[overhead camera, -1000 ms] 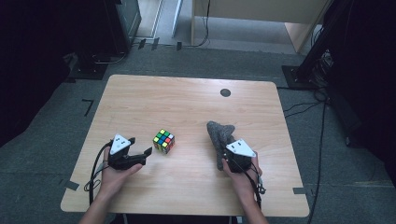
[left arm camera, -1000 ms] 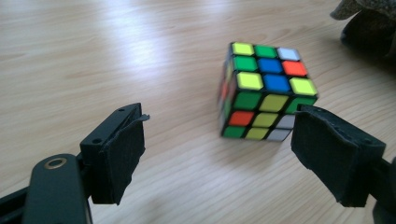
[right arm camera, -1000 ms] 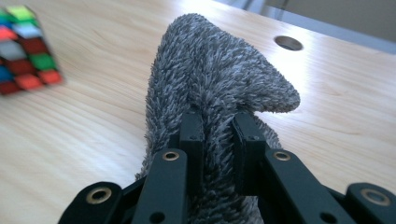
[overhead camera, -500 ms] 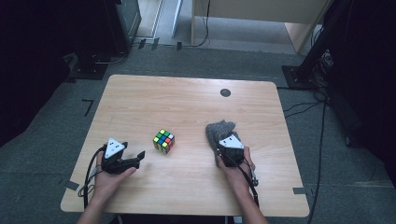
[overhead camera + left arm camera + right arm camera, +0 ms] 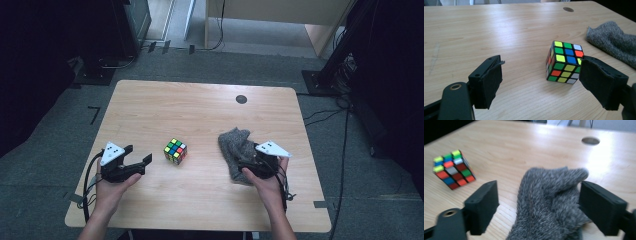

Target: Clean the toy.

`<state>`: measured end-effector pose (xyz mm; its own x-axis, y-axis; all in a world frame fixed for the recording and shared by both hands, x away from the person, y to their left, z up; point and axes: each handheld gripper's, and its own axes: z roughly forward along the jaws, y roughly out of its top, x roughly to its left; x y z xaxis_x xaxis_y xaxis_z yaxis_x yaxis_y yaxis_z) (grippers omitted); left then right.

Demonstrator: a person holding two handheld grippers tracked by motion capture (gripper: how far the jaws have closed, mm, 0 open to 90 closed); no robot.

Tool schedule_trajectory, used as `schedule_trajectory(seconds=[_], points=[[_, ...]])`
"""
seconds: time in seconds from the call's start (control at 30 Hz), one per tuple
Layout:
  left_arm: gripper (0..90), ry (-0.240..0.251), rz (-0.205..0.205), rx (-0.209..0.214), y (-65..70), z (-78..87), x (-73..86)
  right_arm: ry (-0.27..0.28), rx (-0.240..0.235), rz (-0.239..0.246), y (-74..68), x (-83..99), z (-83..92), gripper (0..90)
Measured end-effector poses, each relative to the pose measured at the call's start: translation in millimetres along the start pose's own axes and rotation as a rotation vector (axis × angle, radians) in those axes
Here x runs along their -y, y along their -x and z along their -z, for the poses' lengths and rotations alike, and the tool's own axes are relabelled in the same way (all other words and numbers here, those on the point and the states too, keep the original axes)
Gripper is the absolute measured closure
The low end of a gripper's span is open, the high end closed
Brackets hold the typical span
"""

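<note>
Right gripper (image 5: 250,167) jaws just sprang apart, straddling grey cloth (image 5: 237,152) lying slack on table (image 5: 200,110), apparently let go. Left gripper (image 5: 142,162) spread, empty, aimed at cube (image 5: 175,151) nearby, probably lining up.

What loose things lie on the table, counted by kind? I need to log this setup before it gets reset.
Puzzle cube: 1
Grey knitted cloth: 1
Total: 2, both lying on the wooden table.
</note>
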<state>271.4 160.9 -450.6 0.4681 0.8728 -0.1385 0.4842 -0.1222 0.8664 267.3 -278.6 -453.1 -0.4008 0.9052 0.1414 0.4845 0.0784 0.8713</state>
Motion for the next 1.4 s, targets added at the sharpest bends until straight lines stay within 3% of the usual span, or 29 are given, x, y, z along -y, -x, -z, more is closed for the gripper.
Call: schedule_trajectory(seconds=[0.17,0.23,0.27,0.57,0.67,0.77,0.9,0.93,1.13,1.4], points=[[19.0,0.007,-0.007,-0.018,-8.1,17.7,3.1,-0.005,0.016,0.070,6.5,-0.6,32.7,13.1],[19.0,0.006,-0.012,-0.024,-9.7,21.2,4.4,-0.006,0.026,0.075,8.7,0.8,39.3,13.0],[18.9,0.007,-0.019,-0.032,-13.0,27.8,7.3,-0.003,0.042,0.076,14.2,4.2,51.5,11.9],[18.3,0.001,-0.013,-0.075,-31.1,53.3,26.9,-0.016,0.084,0.024,44.6,27.5,90.8,0.0],[17.5,0.002,-0.006,-0.083,-37.0,61.2,33.5,-0.022,0.141,0.000,55.5,38.7,101.5,0.0],[13.9,0.006,-0.003,-0.095,-40.5,68.2,38.8,-0.028,0.215,-0.055,68.9,49.9,110.7,0.0],[10.0,0.022,0.018,-0.104,-43.7,74.1,47.0,-0.058,0.260,-0.096,87.7,65.3,120.6,0.0],[8.6,0.019,0.034,-0.083,-46.1,74.8,55.0,-0.068,0.269,-0.107,91.7,69.6,122.4,0.0],[3.4,-0.058,0.024,-0.073,-50.4,69.8,71.1,-0.129,0.315,-0.140,109.4,98.5,124.4,0.0],[3.1,-0.193,-0.036,-0.123,-49.8,50.4,83.8,-0.207,0.326,-0.153,115.2,116.6,108.7,0.0]])
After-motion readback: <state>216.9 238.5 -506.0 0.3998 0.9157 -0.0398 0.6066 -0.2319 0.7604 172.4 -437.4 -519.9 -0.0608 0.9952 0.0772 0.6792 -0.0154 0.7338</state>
